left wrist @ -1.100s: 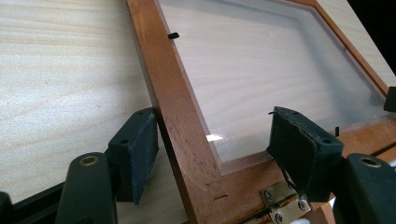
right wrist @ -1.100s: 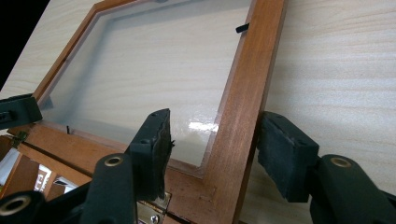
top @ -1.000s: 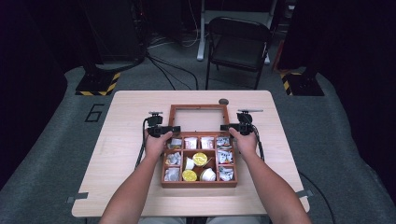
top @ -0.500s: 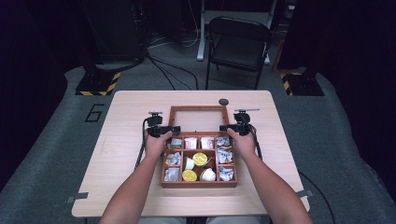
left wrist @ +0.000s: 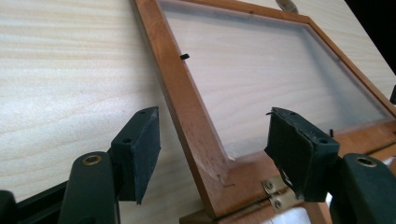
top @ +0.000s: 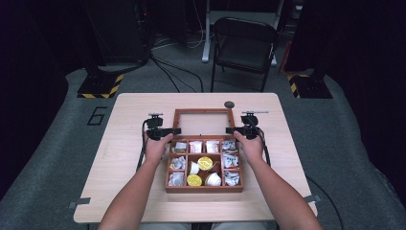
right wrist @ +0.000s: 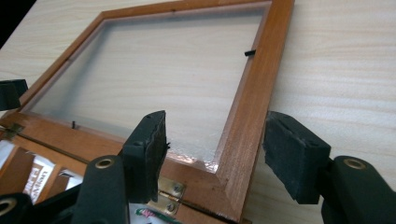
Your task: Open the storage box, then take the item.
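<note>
A wooden compartment box [top: 204,189] stands mid-table, holding white sachets [top: 195,146] and small yellow-lidded cups [top: 205,163]. Its glass-paned lid [top: 203,111] lies swung back flat on the table behind it. My left gripper [top: 165,131] is open, and its pads straddle the lid's left rail [left wrist: 182,93] near the brass hinge [left wrist: 275,193]. In the left gripper view the left gripper [left wrist: 217,140] has a pad on each side of that rail, not touching it. My right gripper [top: 239,129] is open too. In its own view the right gripper [right wrist: 219,140] spans the lid's right rail [right wrist: 254,88] above a hinge [right wrist: 170,189].
A small dark round object [top: 229,104] lies on the light wooden table [top: 134,182] just behind the lid's far right corner. A black folding chair [top: 244,45] stands beyond the far edge. Cables trail from both grippers beside the box.
</note>
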The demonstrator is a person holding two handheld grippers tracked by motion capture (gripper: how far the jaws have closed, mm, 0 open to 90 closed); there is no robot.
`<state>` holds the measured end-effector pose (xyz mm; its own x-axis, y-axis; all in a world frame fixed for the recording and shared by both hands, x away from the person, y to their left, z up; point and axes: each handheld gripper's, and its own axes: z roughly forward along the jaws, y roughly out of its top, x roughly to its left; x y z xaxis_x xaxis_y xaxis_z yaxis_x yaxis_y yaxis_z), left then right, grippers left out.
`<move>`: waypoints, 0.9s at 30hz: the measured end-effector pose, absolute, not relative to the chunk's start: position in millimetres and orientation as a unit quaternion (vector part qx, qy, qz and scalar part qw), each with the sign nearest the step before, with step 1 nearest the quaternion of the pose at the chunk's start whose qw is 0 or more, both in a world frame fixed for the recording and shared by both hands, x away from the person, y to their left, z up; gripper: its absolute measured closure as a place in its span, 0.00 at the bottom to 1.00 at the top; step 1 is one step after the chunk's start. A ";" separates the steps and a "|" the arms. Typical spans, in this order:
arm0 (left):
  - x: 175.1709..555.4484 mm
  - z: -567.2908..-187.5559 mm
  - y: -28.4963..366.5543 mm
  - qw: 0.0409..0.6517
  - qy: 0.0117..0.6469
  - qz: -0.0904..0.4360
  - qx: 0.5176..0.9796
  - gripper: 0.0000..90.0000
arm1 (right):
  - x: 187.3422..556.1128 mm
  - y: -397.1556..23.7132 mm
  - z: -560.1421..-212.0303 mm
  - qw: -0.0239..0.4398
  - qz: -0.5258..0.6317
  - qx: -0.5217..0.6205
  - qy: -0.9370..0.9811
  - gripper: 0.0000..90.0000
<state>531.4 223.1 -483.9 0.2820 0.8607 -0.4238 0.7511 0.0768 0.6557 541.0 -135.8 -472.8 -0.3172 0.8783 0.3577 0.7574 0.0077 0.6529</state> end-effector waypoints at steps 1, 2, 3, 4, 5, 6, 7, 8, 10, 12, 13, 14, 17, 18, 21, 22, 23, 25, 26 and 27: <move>530.1 -481.8 223.7 0.429 0.593 0.066 0.679 0.39 | 539.4 -135.7 -470.3 0.079 0.401 0.577 0.707 0.43; 528.2 -479.5 224.0 0.429 0.592 0.066 0.679 0.39 | 537.4 -135.7 -467.4 0.082 0.400 0.573 0.711 0.44; 526.4 -477.2 224.4 0.430 0.591 0.067 0.679 0.39 | 535.0 -135.2 -464.4 0.082 0.401 0.571 0.711 0.44; 525.0 -475.0 225.4 0.432 0.588 0.067 0.680 0.40 | 532.9 -135.0 -461.7 0.085 0.402 0.566 0.715 0.44; 523.1 -472.6 226.1 0.434 0.588 0.065 0.679 0.40 | 530.8 -134.4 -459.1 0.091 0.402 0.560 0.719 0.44; 521.5 -470.5 226.9 0.438 0.586 0.065 0.679 0.40 | 528.3 -133.4 -456.4 0.094 0.403 0.556 0.721 0.44; 520.1 -468.7 227.4 0.438 0.584 0.065 0.681 0.40 | 526.1 -132.4 -454.0 0.097 0.405 0.548 0.725 0.44; 517.7 -465.8 228.0 0.439 0.581 0.068 0.682 0.40 | 524.0 -131.4 -451.8 0.098 0.403 0.547 0.727 0.44; 513.8 -460.9 229.6 0.439 0.578 0.071 0.685 0.40 | 518.0 -128.6 -446.8 0.103 0.406 0.533 0.735 0.44; 509.2 -456.6 232.1 0.444 0.577 0.072 0.682 0.40 | 511.8 -126.4 -443.9 0.104 0.409 0.521 0.742 0.44; 507.9 -455.5 233.3 0.446 0.576 0.073 0.681 0.41 | 508.4 -125.0 -442.7 0.105 0.406 0.519 0.745 0.43; 505.5 -453.7 234.3 0.447 0.581 0.071 0.676 0.41 | 506.1 -124.0 -442.0 0.108 0.405 0.513 0.749 0.43; 500.3 -450.9 235.8 0.452 0.576 0.072 0.677 0.41 | 498.2 -119.0 -440.1 0.130 0.395 0.488 0.768 0.43; 498.8 -450.4 236.0 0.453 0.573 0.073 0.679 0.41 | 496.4 -118.2 -439.7 0.132 0.396 0.484 0.769 0.43; 494.7 -448.2 236.4 0.450 0.569 0.075 0.685 0.41 | 491.9 -115.1 -437.8 0.139 0.391 0.476 0.775 0.43; 492.8 -447.3 236.9 0.449 0.566 0.079 0.687 0.41 | 491.3 -114.4 -437.4 0.149 0.387 0.467 0.781 0.43; 491.1 -446.4 236.8 0.447 0.566 0.079 0.688 0.41 | 489.1 -111.7 -436.7 0.152 0.385 0.465 0.783 0.43; 488.0 -444.6 237.0 0.447 0.561 0.083 0.692 0.41 | 487.5 -109.7 -436.6 0.152 0.383 0.456 0.789 0.43; 486.1 -443.5 237.1 0.446 0.559 0.083 0.694 0.41 | 486.1 -108.7 -436.7 0.150 0.385 0.454 0.789 0.43; 484.1 -442.7 236.9 0.447 0.557 0.085 0.695 0.41 | 484.8 -108.2 -436.8 0.147 0.385 0.453 0.791 0.43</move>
